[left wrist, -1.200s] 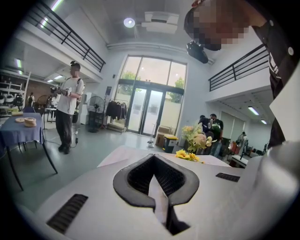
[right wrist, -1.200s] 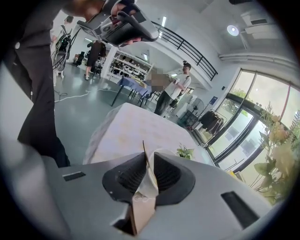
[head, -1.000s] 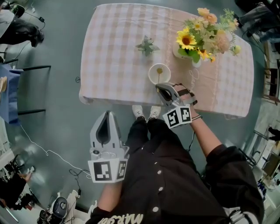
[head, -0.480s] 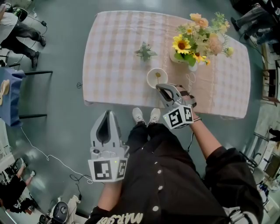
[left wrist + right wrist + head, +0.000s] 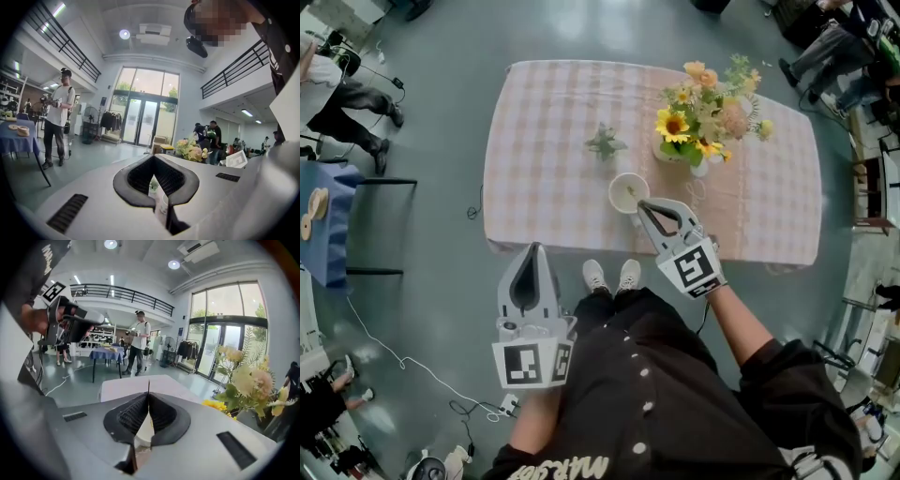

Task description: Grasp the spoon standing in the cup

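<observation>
A white cup (image 5: 614, 199) stands near the front edge of the pink checked table (image 5: 544, 112). The spoon (image 5: 630, 191) shows only as a small yellowish spot inside it. My right gripper (image 5: 640, 203) is shut, with its tip at the cup's near right rim. In the right gripper view, that gripper's (image 5: 149, 394) pads meet at the tip and the cup (image 5: 143, 430) shows white below them; nothing is visibly held. My left gripper (image 5: 534, 247) hangs shut over the floor, short of the table, with nothing in it. From the left gripper view, the closed tips of the left gripper (image 5: 154, 158) frame the cup (image 5: 162, 204).
A vase of yellow and pink flowers (image 5: 698, 122) stands right behind the cup. A small green plant (image 5: 605, 142) sits to its far left. On the floor are a blue table (image 5: 319, 225), cables (image 5: 412, 328) and bystanders (image 5: 352, 94) at the left. My shoes (image 5: 609, 275) are at the table's edge.
My right gripper has moved in from just short of the cup to its near right rim, still shut. The left gripper has kept its place.
</observation>
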Available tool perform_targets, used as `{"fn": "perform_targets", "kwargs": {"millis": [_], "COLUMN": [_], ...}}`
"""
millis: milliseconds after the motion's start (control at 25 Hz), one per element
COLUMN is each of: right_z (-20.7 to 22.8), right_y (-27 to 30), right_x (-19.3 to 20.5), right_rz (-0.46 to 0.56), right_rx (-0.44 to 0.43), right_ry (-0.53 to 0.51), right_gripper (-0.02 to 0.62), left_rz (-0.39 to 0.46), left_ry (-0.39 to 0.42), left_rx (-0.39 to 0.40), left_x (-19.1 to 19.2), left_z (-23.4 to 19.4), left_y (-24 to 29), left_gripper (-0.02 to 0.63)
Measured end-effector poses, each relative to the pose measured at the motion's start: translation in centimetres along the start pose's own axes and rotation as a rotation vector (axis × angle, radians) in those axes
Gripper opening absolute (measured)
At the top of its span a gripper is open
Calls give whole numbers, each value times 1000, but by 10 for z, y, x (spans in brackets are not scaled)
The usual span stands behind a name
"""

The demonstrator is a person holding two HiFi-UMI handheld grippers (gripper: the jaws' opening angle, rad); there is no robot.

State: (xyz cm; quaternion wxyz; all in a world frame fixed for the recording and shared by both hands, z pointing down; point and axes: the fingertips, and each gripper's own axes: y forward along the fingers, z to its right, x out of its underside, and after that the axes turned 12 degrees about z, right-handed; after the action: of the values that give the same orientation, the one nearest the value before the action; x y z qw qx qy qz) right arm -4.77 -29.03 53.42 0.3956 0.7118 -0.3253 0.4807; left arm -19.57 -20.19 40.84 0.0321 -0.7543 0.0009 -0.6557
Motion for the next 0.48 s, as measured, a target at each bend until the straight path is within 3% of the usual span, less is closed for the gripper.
{"fn": "perform_targets", "kwargs": {"millis": [240, 480], "right_z": [18, 36], "right_y": [-19, -41], "right_x": [-45, -88], "right_rz": [91, 182], "right_rx": [85, 160], "right_ry": [154, 186], "right_gripper": [5, 5], "left_rz": [31, 70], "left_ry": [10, 18], "left_rx": [28, 51], "left_x": [-14, -28], "left_z": [5, 11], "left_y": [7, 16], "left_gripper": [12, 12]}}
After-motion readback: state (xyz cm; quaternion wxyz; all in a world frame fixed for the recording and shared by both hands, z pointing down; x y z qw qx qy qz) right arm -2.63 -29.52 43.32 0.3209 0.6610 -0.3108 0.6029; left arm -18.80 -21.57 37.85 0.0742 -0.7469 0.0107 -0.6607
